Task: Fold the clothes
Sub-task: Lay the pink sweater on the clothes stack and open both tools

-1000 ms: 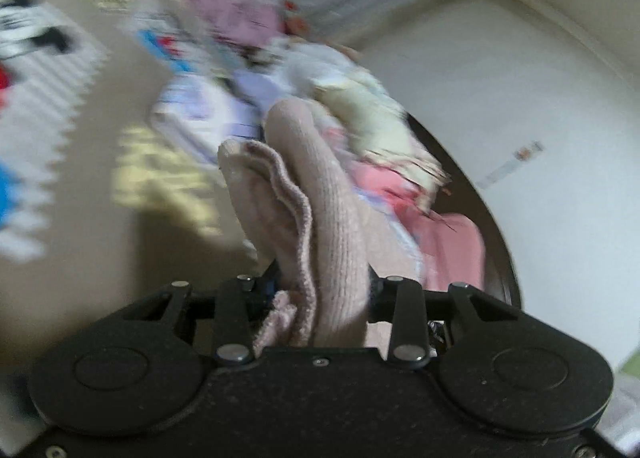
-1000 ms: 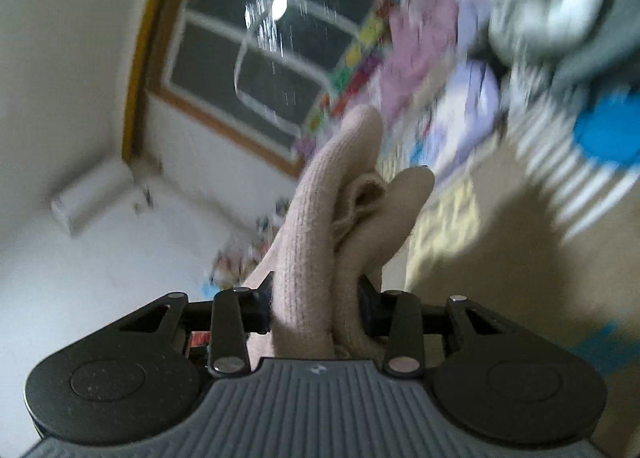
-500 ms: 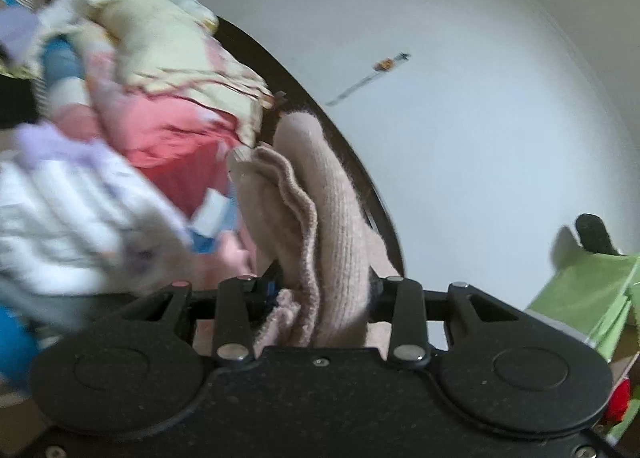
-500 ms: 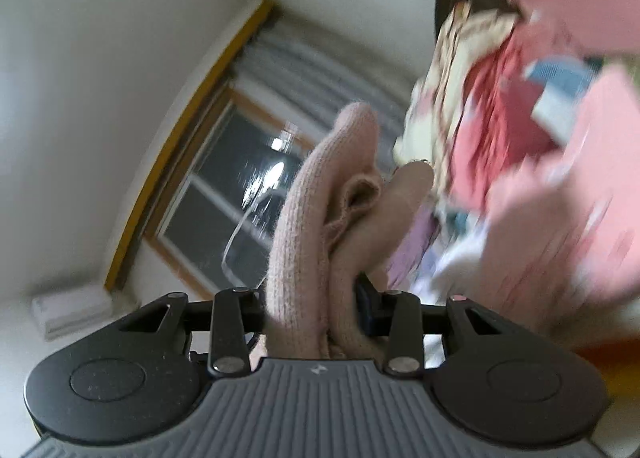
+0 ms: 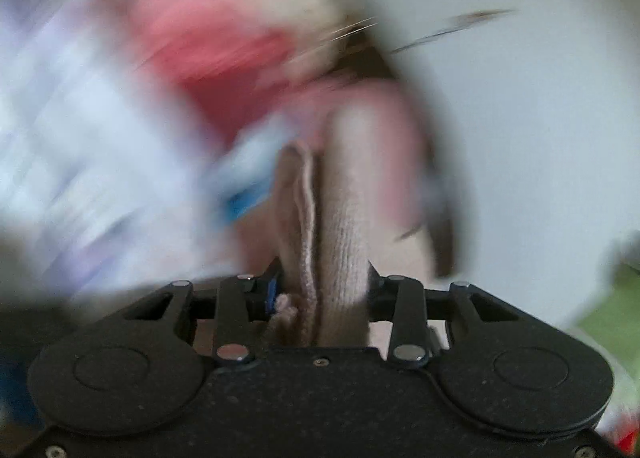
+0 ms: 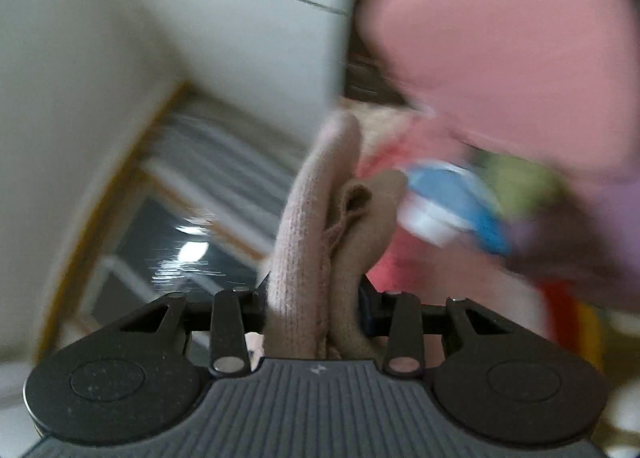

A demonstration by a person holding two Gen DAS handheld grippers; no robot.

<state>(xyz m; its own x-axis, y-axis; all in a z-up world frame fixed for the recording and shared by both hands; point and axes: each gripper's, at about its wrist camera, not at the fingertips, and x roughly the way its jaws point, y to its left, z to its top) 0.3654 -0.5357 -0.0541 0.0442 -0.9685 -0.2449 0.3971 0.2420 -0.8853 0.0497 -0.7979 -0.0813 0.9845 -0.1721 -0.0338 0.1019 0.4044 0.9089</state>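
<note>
My left gripper (image 5: 320, 278) is shut on a fold of a pale pink knit garment (image 5: 344, 226) that stands up between its jaws. My right gripper (image 6: 316, 286) is shut on another fold of the same pink knit garment (image 6: 300, 234). Both views are blurred by motion. Behind the left gripper lies a pile of clothes with a red piece (image 5: 224, 42) and a white-lilac piece (image 5: 80, 130). In the right wrist view a large pink cloth (image 6: 500, 38) and a blue and white piece (image 6: 452, 210) lie close ahead.
A white wall (image 5: 520, 118) fills the right of the left wrist view, with something green (image 5: 612, 322) at the lower right. The right wrist view shows a white wall (image 6: 140, 26), a dark window with a wooden frame (image 6: 172, 242) and curtains.
Both grippers have swung fast with the pink knit held in them. The clothes pile has come much closer in both views, and the floor mat has left view.
</note>
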